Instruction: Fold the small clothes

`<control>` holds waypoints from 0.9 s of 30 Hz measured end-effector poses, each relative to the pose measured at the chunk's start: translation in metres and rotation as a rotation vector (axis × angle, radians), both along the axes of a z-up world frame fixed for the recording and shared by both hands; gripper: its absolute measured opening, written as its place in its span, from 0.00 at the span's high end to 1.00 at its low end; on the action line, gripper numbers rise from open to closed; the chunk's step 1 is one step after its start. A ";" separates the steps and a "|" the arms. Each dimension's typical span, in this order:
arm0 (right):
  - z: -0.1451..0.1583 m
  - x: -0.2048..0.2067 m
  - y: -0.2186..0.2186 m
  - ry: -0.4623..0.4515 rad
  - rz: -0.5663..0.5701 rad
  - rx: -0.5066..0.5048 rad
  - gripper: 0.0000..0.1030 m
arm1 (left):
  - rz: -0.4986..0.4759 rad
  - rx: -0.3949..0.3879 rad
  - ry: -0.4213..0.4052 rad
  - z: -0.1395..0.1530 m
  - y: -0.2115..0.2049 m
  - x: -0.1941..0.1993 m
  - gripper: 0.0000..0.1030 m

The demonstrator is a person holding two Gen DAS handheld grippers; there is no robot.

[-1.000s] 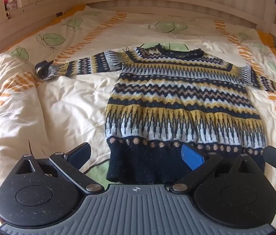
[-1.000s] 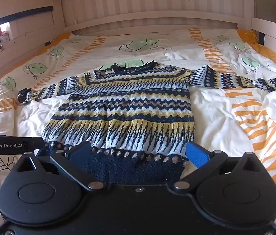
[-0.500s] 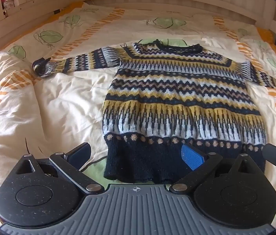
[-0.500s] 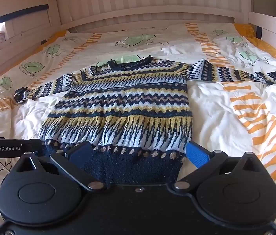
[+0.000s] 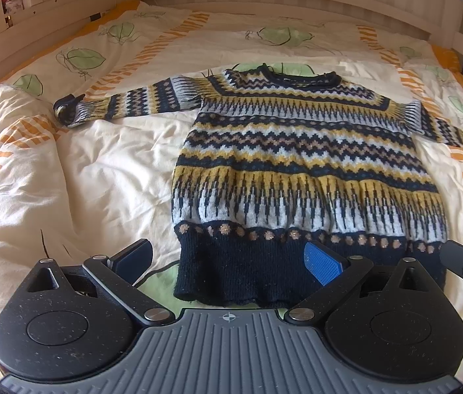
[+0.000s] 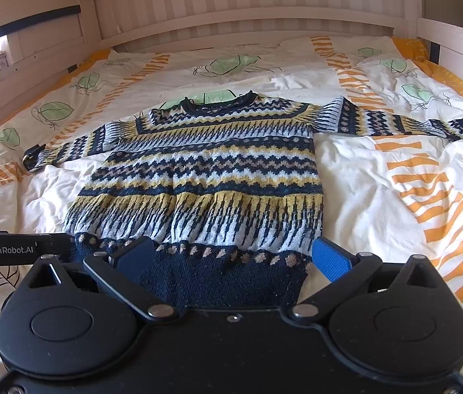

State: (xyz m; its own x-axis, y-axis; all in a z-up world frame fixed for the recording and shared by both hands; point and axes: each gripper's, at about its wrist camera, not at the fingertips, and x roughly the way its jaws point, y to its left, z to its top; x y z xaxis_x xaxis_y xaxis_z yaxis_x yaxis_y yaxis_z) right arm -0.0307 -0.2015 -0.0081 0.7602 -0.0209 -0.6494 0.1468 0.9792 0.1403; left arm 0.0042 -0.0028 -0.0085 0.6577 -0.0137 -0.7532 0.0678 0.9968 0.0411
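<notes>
Both my left hand-held gripper (image 5: pixel 228 261) and right hand-held gripper (image 6: pixel 233 256) hang spread above the hem of the sweater (image 5: pixel 300 164) lying flat on the bed (image 5: pixel 106 177); pinching duvet too risks dragging it askew.

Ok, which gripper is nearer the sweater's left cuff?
Left. The left gripper hangs over the hem's left corner, on the cuff's side; the right gripper hangs over the hem's right corner.

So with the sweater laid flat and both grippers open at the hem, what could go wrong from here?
The duvet under the sweater is soft and rumpled, so the open left gripper or right gripper might pinch bedding along with the hem. The outstretched sleeves may drag and bunch during a fold.
</notes>
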 end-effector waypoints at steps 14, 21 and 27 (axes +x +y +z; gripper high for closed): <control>0.000 0.003 0.001 0.004 0.003 -0.003 0.01 | 0.007 -0.003 0.007 0.000 0.002 0.003 0.03; -0.001 0.004 0.001 0.008 0.002 0.000 0.01 | 0.004 0.003 0.011 -0.002 0.001 0.004 0.03; -0.003 0.006 0.000 0.013 0.002 0.006 0.01 | 0.002 0.004 0.017 -0.003 0.001 0.005 0.03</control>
